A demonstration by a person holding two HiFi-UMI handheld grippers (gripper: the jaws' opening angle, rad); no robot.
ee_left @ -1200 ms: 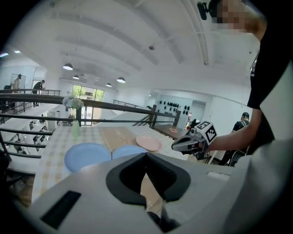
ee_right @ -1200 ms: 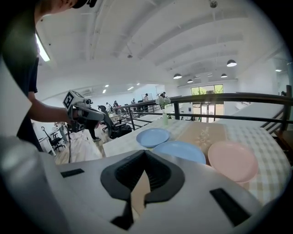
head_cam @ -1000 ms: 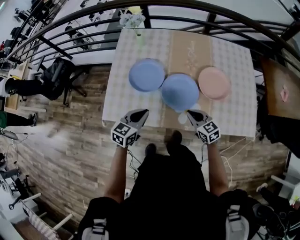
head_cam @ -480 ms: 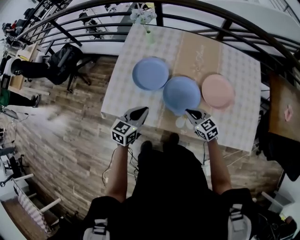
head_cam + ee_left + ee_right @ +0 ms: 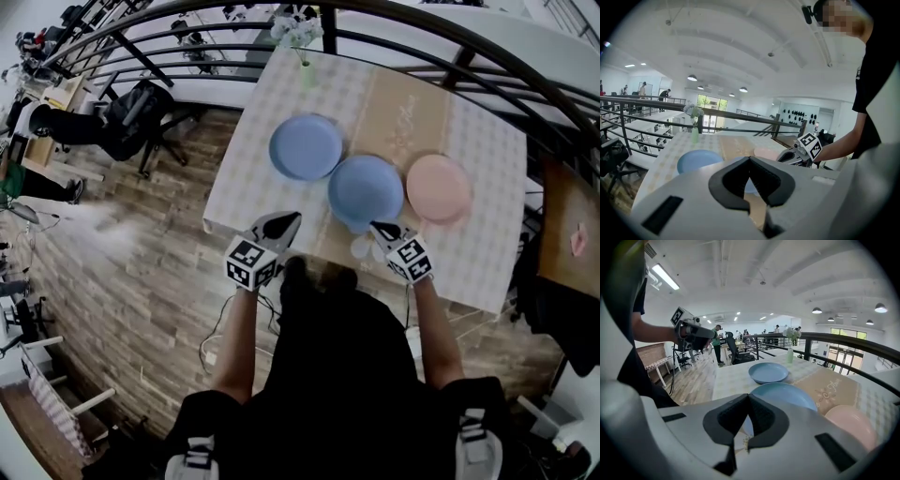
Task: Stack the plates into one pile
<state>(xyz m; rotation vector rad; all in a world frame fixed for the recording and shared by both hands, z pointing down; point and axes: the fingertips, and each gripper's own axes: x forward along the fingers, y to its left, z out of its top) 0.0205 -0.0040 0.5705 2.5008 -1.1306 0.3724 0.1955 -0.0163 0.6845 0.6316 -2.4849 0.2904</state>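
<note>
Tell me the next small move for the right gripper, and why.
Probably open the right gripper: its fingers are shut on nothing, and the middle blue plate lies just ahead of them. It, the left blue plate and the pink plate lie side by side, unstacked, so a rim must be gripped first.

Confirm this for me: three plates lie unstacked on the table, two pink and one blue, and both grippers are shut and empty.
Wrong on the colours. The head view shows two blue and one pink: the left blue plate, the middle blue plate and the pink plate. The rest holds.
</note>
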